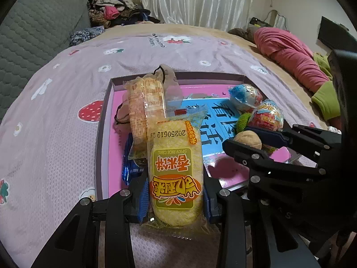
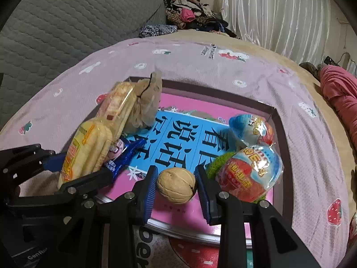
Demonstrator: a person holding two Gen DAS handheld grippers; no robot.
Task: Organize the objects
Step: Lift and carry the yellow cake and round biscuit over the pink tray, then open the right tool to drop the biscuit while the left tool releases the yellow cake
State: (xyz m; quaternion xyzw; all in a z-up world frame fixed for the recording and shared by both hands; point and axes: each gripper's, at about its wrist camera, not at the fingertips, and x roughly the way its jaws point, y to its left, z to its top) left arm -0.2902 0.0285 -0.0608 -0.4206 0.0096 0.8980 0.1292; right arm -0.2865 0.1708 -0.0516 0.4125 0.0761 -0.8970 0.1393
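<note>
The left gripper [image 1: 175, 197] clenches one yellow rice-cake packet [image 1: 176, 167] at the near edge of the shallow box [image 1: 104, 111], where a second rice-cake packet [image 1: 145, 109] leans behind it. The right gripper [image 2: 176, 192] brackets the single walnut [image 2: 176, 185] on the pink book [image 2: 178, 111], though whether its pads are pressing it I cannot tell. Two wrapped toy eggs [image 2: 250, 174] and one blue biscuit packet [image 2: 125, 156] also lie in the box.

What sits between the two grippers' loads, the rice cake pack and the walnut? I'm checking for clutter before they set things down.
In the right wrist view, a blue snack packet lies between the rice cake pack and the walnut.
</note>
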